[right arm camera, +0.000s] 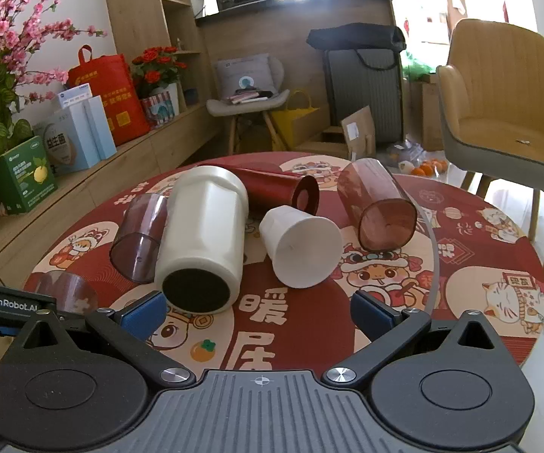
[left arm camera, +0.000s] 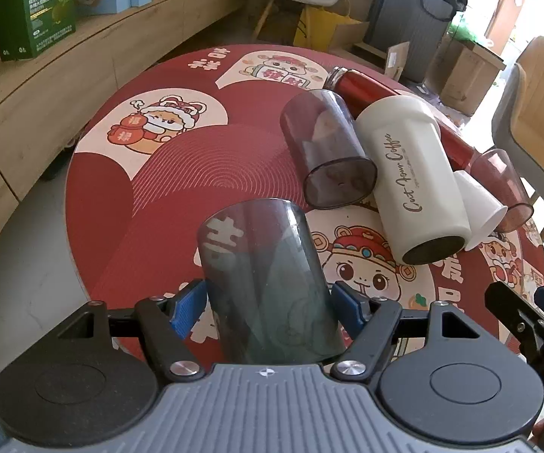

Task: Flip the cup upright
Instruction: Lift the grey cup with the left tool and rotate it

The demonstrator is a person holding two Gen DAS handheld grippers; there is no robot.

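My left gripper (left arm camera: pixel 268 302) is shut on a clear grey-green cup (left arm camera: pixel 264 279), its blue pads (left arm camera: pixel 187 307) pressed on both sides; the cup's far end points away, above the red round table (left arm camera: pixel 121 196). The same cup shows at the lower left of the right wrist view (right arm camera: pixel 64 290). My right gripper (right arm camera: pixel 258 313) is open and empty above the table's near part (right arm camera: pixel 291 324). Several cups lie on their sides: a smoky clear cup (left arm camera: pixel 328 151) (right arm camera: pixel 139 238), a large white coffee cup (left arm camera: pixel 411 177) (right arm camera: pixel 204 241), a small white cup (right arm camera: pixel 302 249), a red tumbler (right arm camera: pixel 279 188) and a reddish clear cup (right arm camera: pixel 381 204).
A long wooden bench with boxes (right arm camera: pixel 22 181) and flowers runs along the left. A beige chair (right arm camera: pixel 506 105) stands at the table's right. A grey stool (right arm camera: pixel 249 102), yellow bag and suitcase (right arm camera: pixel 362 83) stand behind the table.
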